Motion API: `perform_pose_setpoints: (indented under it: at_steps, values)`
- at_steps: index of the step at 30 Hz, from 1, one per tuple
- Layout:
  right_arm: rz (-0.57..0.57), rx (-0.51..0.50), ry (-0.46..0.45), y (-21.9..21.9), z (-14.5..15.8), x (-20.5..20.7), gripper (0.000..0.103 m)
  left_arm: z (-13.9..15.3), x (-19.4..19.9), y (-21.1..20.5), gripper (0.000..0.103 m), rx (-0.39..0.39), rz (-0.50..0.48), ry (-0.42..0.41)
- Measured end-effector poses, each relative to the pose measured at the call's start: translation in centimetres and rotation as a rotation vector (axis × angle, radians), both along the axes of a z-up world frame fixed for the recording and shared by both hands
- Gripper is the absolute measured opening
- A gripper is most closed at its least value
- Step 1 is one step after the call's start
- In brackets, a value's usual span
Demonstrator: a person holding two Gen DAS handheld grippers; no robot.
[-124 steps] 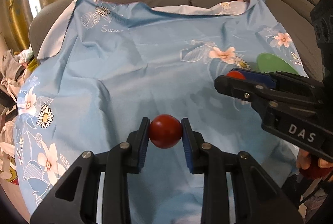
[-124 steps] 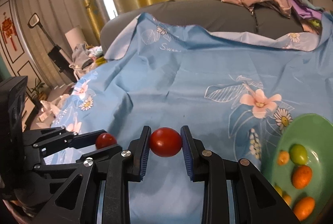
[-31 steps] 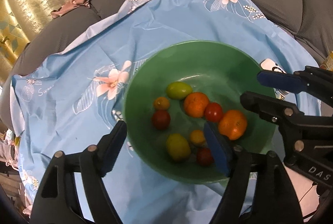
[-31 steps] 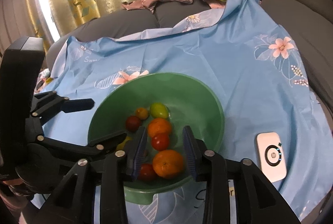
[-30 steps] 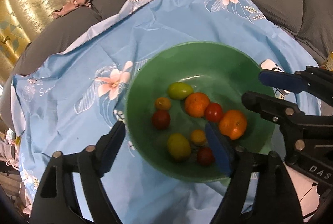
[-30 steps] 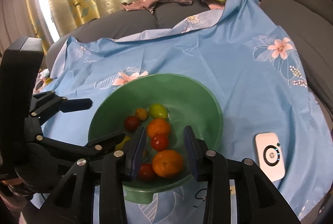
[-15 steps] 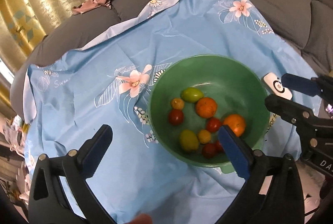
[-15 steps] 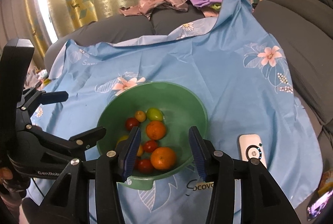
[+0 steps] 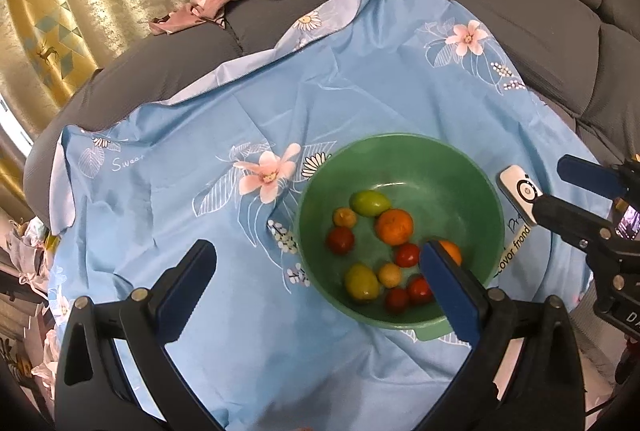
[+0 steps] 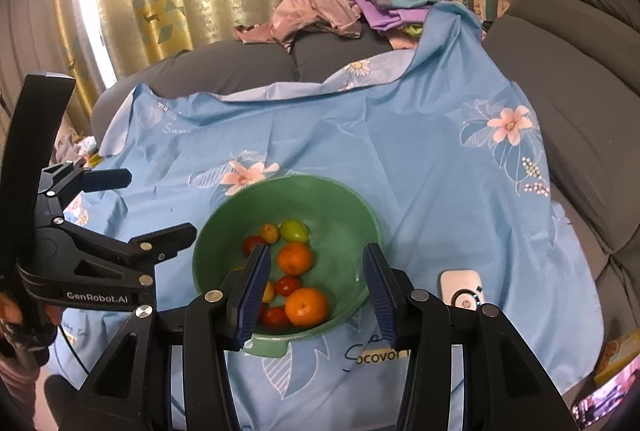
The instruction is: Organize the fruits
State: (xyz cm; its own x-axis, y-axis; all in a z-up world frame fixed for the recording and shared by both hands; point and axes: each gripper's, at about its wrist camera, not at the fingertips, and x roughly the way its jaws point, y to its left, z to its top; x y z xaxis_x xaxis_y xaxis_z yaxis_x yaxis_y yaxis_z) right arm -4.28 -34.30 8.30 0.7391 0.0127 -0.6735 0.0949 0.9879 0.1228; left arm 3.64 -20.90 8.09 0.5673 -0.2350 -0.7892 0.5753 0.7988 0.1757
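Note:
A green bowl [image 9: 460, 167] stands on the blue flowered cloth [image 9: 200, 135] and holds several fruits: red tomatoes, two oranges [image 9: 394, 227], green and yellow ones. It also shows in the right wrist view [image 10: 240, 207]. My left gripper [image 9: 320, 263] is wide open and empty, raised above the bowl's left side. My right gripper [image 10: 316, 271] is open and empty, raised above the bowl's near side. Each gripper shows in the other's view, the right one [image 9: 580, 199] and the left one [image 10: 132, 203].
A white remote-like device [image 10: 460, 291] lies on the cloth right of the bowl. Grey sofa cushions [image 9: 560, 31] surround the cloth. A pile of clothes [image 10: 332, 11] lies at the back. A phone [image 10: 600, 403] glows at the lower right.
Four seconds ago each gripper held a red tomato; both are now open and empty. Over the last second both grippers have risen back from the bowl and opened wider.

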Motion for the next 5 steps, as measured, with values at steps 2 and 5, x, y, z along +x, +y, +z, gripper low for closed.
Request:
perform_pose_setpoints:
  at_steps: [2,5]
  values:
    - [-0.003,0.004,-0.006,-0.08,0.16,-0.08,0.048,0.14,0.03,-0.02,0.102,0.001,0.003,-0.006]
    - [-0.004,0.01,-0.012,-0.03,0.32,-0.13,0.048,0.27,-0.09,-0.05,0.102,0.002,0.003,-0.008]
